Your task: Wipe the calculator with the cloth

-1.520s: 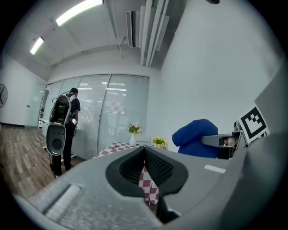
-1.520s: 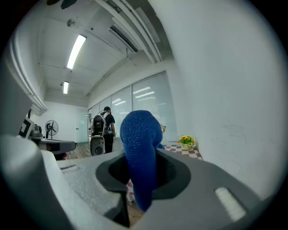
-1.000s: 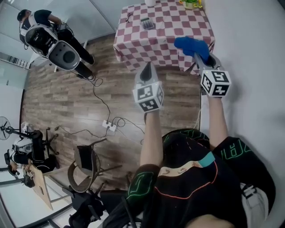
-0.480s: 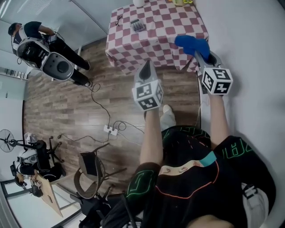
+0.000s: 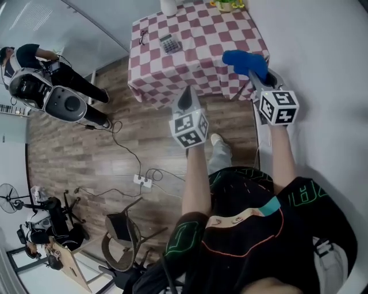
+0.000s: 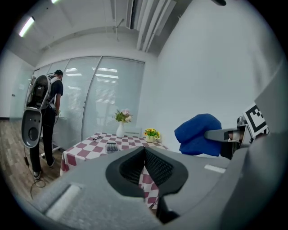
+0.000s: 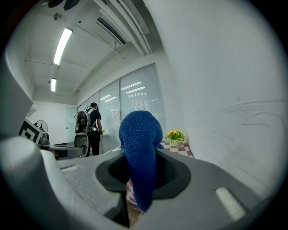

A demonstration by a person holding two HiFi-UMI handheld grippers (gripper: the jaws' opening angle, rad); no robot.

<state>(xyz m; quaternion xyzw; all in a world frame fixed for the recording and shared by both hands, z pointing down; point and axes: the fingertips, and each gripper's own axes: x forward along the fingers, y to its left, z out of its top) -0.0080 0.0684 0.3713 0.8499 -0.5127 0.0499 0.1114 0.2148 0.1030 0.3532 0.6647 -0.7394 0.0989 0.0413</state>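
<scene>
The tabletop (image 5: 202, 53) stands ahead, against the wall on the right. The calculator (image 5: 169, 43) lies on its far left part, with glasses (image 5: 142, 38) left of it and a vase (image 5: 168, 6) behind. The cloth (image 5: 244, 60) sits between the right tool's (image 5: 255, 77) jaws, over the near right corner. The left tool (image 5: 187, 97) hangs left of it, before the near edge, over the floor (image 5: 86, 155).
</scene>
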